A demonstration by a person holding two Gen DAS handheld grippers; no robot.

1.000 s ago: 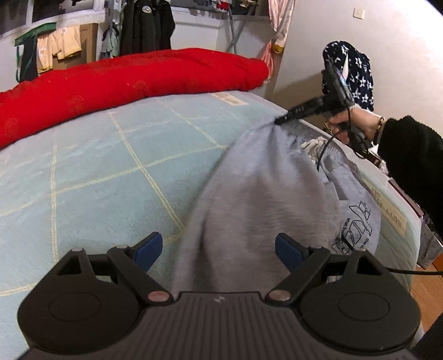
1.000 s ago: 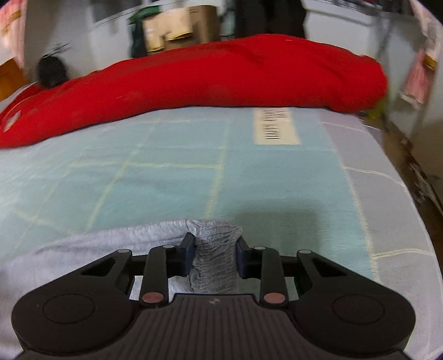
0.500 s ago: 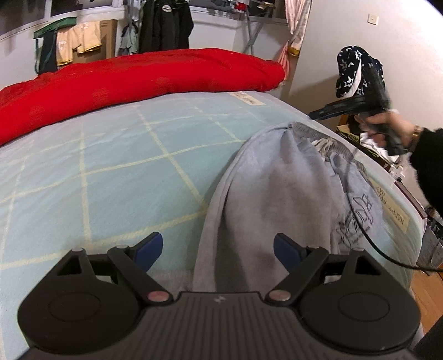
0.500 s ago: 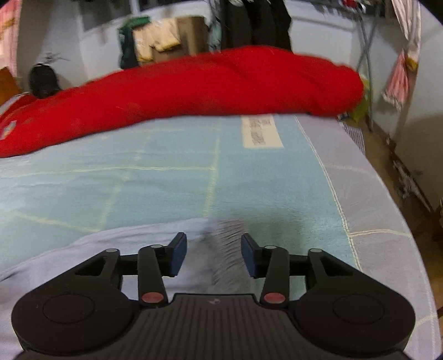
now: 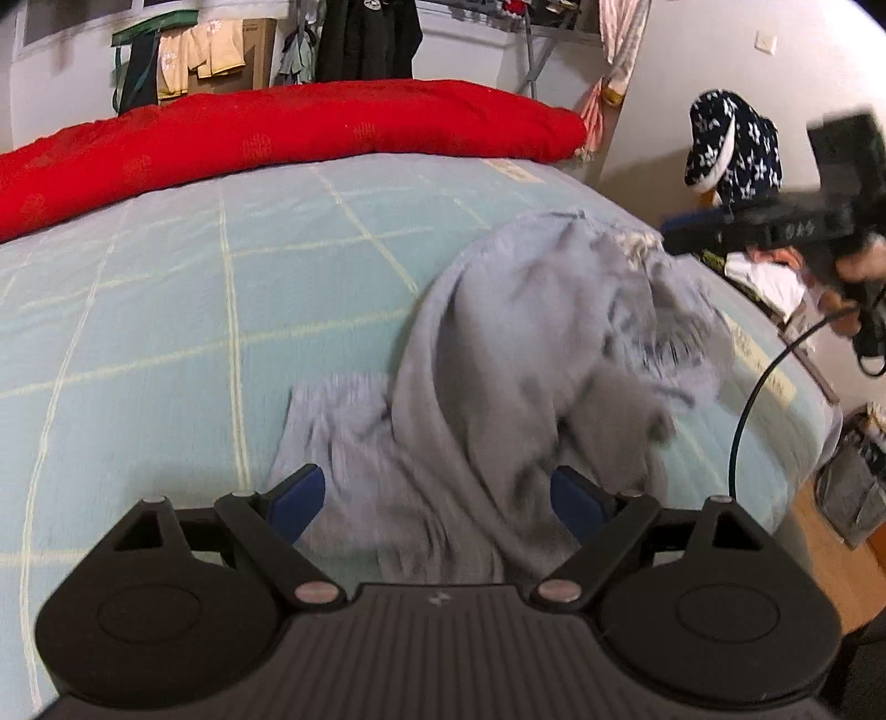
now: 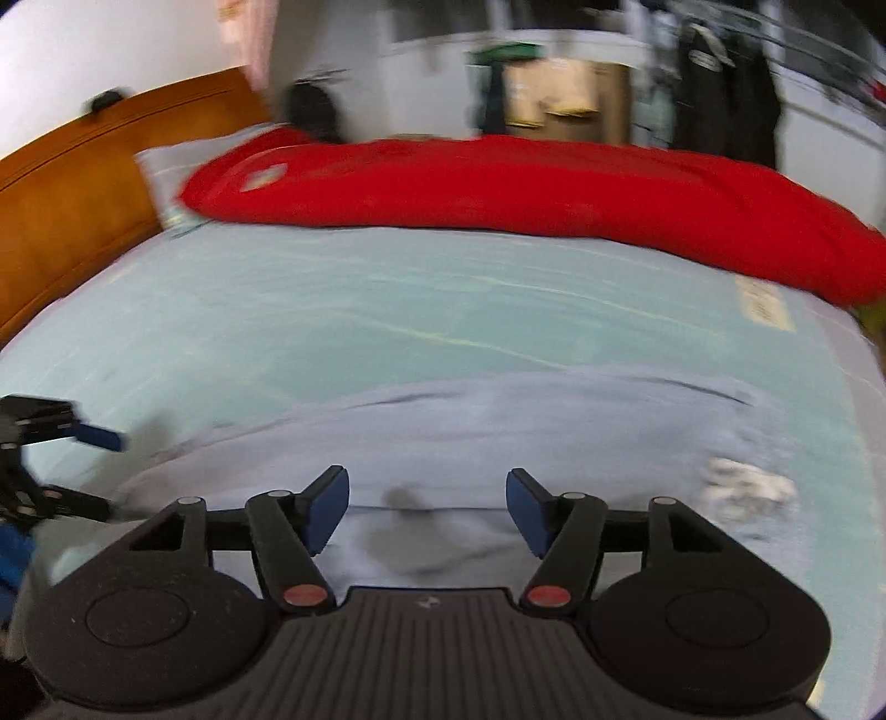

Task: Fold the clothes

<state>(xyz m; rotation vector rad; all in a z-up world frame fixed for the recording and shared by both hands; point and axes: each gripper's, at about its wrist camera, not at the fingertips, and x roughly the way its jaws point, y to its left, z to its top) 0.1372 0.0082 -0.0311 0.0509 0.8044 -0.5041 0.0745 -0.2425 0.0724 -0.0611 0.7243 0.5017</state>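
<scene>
A grey sweatshirt-like garment (image 5: pixel 515 354) lies rumpled on the pale blue bed sheet (image 5: pixel 166 310), partly folded over itself. My left gripper (image 5: pixel 437 498) is open and empty, hovering just above the garment's near end. In the left wrist view the right gripper (image 5: pixel 775 227) is off the bed's right edge, held in a hand. In the right wrist view the garment (image 6: pixel 498 432) spreads across the sheet, and my right gripper (image 6: pixel 426 509) is open and empty above it. The left gripper (image 6: pixel 66 437) shows at the far left there.
A red quilt (image 5: pixel 288 133) lies along the far side of the bed. A wooden headboard (image 6: pixel 83 183) stands at the left in the right wrist view. Clothes hang on a rack (image 5: pixel 365 39) behind. A dark starred garment (image 5: pixel 731 149) hangs by the wall. Wooden floor (image 5: pixel 830 559) lies to the right.
My right gripper let go of the grey garment's edge, opened wide and pulled back off the bed's right side. The garment dropped into a rumpled fold. My left gripper stayed open.
</scene>
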